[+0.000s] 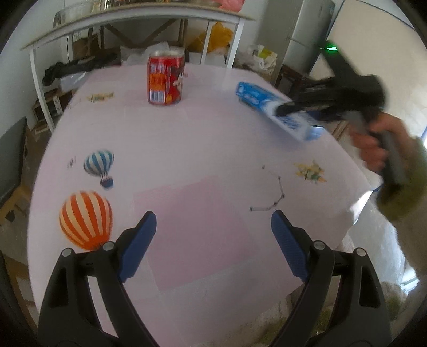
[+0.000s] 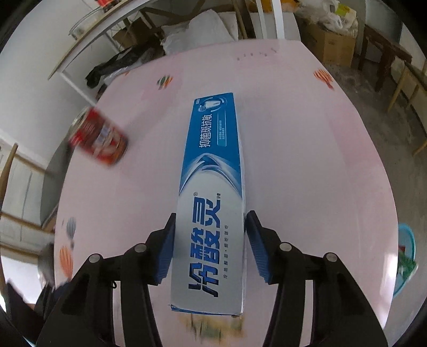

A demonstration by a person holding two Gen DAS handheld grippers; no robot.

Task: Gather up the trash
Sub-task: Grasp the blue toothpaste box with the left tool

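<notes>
A blue and white toothpaste box (image 2: 210,202) lies on the pink table (image 2: 307,160). My right gripper (image 2: 210,227) straddles its near half, and both blue pads press against its sides. In the left wrist view the box (image 1: 261,101) sits at the right, with the right gripper (image 1: 293,106) on it, blurred. A red drink can (image 1: 165,77) stands upright at the far middle of the table; it also shows at the left of the right wrist view (image 2: 98,138). My left gripper (image 1: 213,229) is open and empty above the near part of the table.
A white trestle table (image 1: 133,18) stands behind the pink table, with bags and boxes under it. A blue basket (image 2: 408,256) sits past the table's right edge. Cardboard boxes (image 2: 331,45) and wooden chairs (image 2: 403,77) stand at the back right.
</notes>
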